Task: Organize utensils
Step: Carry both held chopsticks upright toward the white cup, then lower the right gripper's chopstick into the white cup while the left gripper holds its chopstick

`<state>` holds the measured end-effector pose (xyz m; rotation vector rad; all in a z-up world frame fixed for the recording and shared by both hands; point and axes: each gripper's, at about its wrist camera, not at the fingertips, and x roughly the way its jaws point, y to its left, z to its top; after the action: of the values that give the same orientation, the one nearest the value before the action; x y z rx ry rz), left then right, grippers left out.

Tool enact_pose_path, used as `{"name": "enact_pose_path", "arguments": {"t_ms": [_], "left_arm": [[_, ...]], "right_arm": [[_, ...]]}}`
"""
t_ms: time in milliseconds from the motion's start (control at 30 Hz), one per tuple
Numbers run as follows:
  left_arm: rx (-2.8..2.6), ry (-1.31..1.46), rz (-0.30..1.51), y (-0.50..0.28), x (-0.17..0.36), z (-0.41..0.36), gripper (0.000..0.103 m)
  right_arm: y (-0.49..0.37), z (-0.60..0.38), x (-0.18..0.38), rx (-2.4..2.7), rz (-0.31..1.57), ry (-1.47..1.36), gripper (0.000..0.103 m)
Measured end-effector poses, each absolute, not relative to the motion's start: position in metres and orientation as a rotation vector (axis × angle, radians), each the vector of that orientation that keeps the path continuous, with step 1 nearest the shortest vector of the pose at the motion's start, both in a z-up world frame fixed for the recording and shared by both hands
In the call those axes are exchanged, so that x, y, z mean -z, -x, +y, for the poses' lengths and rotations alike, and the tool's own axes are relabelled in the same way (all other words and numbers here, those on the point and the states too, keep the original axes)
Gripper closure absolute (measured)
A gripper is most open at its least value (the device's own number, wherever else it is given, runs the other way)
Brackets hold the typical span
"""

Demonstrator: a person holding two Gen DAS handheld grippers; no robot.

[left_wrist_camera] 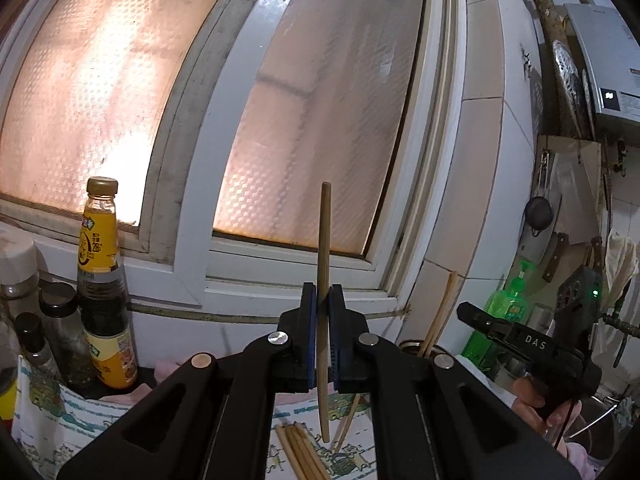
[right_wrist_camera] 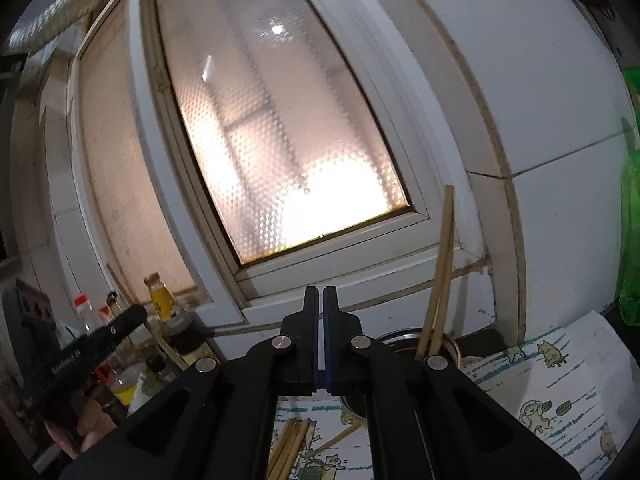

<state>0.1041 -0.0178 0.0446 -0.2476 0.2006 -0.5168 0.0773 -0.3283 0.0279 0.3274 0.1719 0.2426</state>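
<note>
Left gripper (left_wrist_camera: 322,300): fingers clamped on one chopstick (left_wrist_camera: 323,248), held near upright, tip up in front of the window (left_wrist_camera: 304,128), lower end hanging above the bench.
Right gripper (right_wrist_camera: 321,300): fingers pressed nearly together, only a thin slit between pads, holding nothing.
Loose chopsticks (left_wrist_camera: 298,450): bundle lying flat on the printed cloth (left_wrist_camera: 52,412), below the left gripper; one more lying apart, slanted, just right of the bundle.
Holder cup (right_wrist_camera: 404,338): metal, on the bench by the wall, right of the right gripper's fingers.
Chopsticks in cup (right_wrist_camera: 440,280): two, standing, leaning against the wall.
Sauce bottle (left_wrist_camera: 102,280): far left by the window sill, among small jars.
Green soap bottle (left_wrist_camera: 508,300): right side, beside the sink area.
</note>
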Motion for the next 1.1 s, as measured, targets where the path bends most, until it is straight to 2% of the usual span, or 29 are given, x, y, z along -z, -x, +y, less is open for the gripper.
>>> {"name": "enact_pose_path", "arguments": {"t_ms": [133, 300, 333, 367, 433, 633, 700, 767, 833, 867, 1000, 1100], "left_arm": [[0.539, 0.206, 0.218, -0.103, -0.042, -0.029, 0.098], [0.553, 0.164, 0.211, -0.097, -0.041, -0.040, 0.098], [0.563, 0.164, 0.209, -0.096, -0.041, -0.041, 0.098], [0.569, 0.163, 0.208, -0.095, -0.041, -0.041, 0.098], [0.593, 0.168, 0.211, -0.094, -0.042, -0.042, 0.098], [0.725, 0.204, 0.262, -0.094, -0.040, -0.050, 0.098], [0.727, 0.186, 0.254, -0.091, -0.040, -0.053, 0.098], [0.733, 0.183, 0.249, -0.088, -0.039, -0.055, 0.098], [0.719, 0.198, 0.237, -0.087, -0.038, -0.053, 0.079], [0.710, 0.202, 0.226, -0.087, -0.038, -0.052, 0.065], [0.660, 0.216, 0.234, -0.094, -0.038, -0.048, 0.063], [0.621, 0.210, 0.289, -0.105, -0.032, -0.052, 0.061]], "right_arm": [[-0.085, -0.324, -0.028, -0.357, 0.246, -0.295, 0.091], [-0.091, -0.284, -0.016, -0.478, 0.340, -0.147, 0.090], [-0.091, -0.276, -0.012, -0.506, 0.362, -0.124, 0.086], [-0.091, -0.269, -0.009, -0.524, 0.376, -0.100, 0.078], [-0.089, -0.252, -0.002, -0.535, 0.393, -0.036, 0.072], [-0.084, -0.223, 0.012, -0.543, 0.398, 0.071, 0.072], [-0.082, -0.223, 0.012, -0.537, 0.379, 0.060, 0.088], [-0.081, -0.225, 0.013, -0.526, 0.364, 0.051, 0.092], [-0.080, -0.224, 0.013, -0.507, 0.339, 0.054, 0.095], [-0.079, -0.223, 0.012, -0.493, 0.325, 0.062, 0.095], [-0.080, -0.240, 0.004, -0.424, 0.285, 0.006, 0.095], [-0.069, -0.265, -0.012, -0.351, 0.181, -0.075, 0.095]]}}
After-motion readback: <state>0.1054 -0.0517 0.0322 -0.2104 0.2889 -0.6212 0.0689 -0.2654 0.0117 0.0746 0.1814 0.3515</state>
